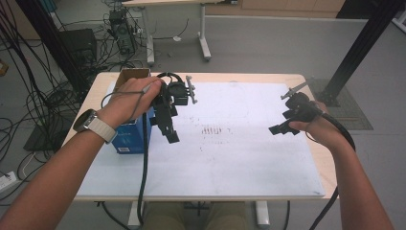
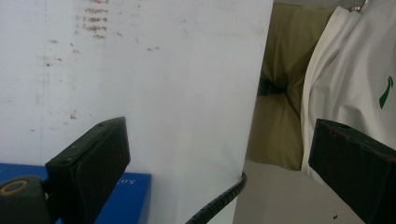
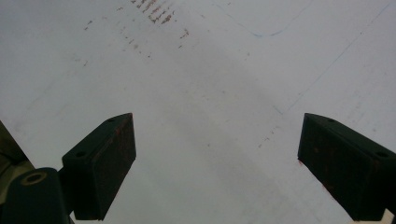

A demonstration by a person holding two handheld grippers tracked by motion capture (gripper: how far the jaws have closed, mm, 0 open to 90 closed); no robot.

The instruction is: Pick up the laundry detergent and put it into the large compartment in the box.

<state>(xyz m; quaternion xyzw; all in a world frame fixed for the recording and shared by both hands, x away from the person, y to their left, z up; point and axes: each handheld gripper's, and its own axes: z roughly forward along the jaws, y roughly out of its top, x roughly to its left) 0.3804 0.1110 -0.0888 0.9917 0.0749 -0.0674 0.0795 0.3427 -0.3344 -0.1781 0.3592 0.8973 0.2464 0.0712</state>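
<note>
a white table (image 1: 239, 163) is seen, with a blue box (image 1: 131, 136) at its left edge. the box lies just beside the left gripper (image 1: 168, 129), far nearer than the right gripper (image 1: 281, 128). both are held wide and empty.

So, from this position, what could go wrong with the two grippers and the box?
1. The left gripper hovers right beside the open blue box near the table's left edge; a sideways swing could knock it.
2. Its cable hangs over the near table edge and might snag.
3. The right gripper, jaws wide apart, is tilted toward the white mat and could scrape it.
</note>
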